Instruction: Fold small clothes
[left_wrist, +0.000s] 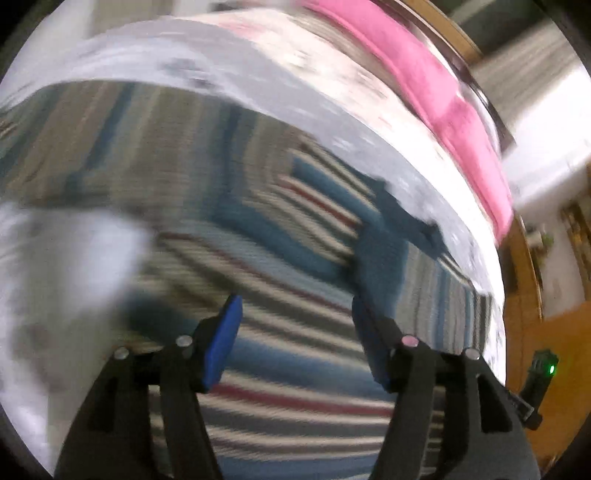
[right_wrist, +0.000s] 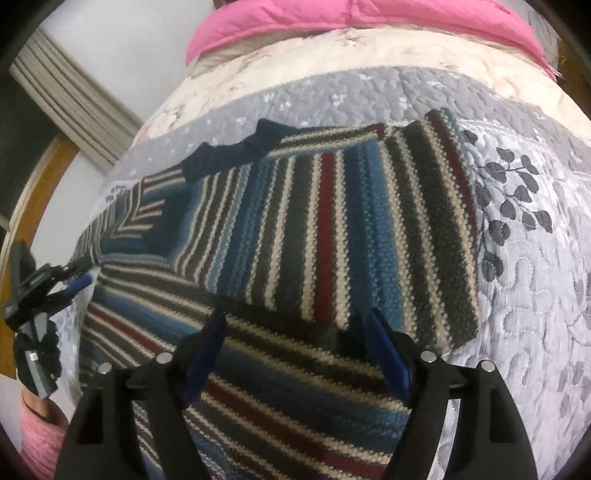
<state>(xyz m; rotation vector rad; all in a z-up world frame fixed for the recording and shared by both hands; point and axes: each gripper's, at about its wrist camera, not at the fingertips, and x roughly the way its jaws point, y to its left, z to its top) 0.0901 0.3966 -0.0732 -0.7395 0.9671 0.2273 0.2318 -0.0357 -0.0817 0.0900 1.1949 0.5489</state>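
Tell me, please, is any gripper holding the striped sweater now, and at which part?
Nothing is held. The left gripper and the right gripper both stand open above the striped sweater, with no fabric between their fingers.

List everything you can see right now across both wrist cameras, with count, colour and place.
striped knit sweater: one, blue, dark grey, cream and maroon stripes, partly folded, spread on the bed under both grippers.
quilted bedspread: one, grey with dark leaf print, covering the bed.
cream blanket: one, cream with a faint pattern, beyond the bedspread.
pink duvet: one, pink, at the far edge of the bed.
wooden bed frame: one, orange-brown, along the left edge.
left gripper: one, black with blue pads, open above the sweater; image blurred.
right gripper: one, black with blue pads, open over the sweater.
pink sleeve: one, bottom left, behind the left gripper.
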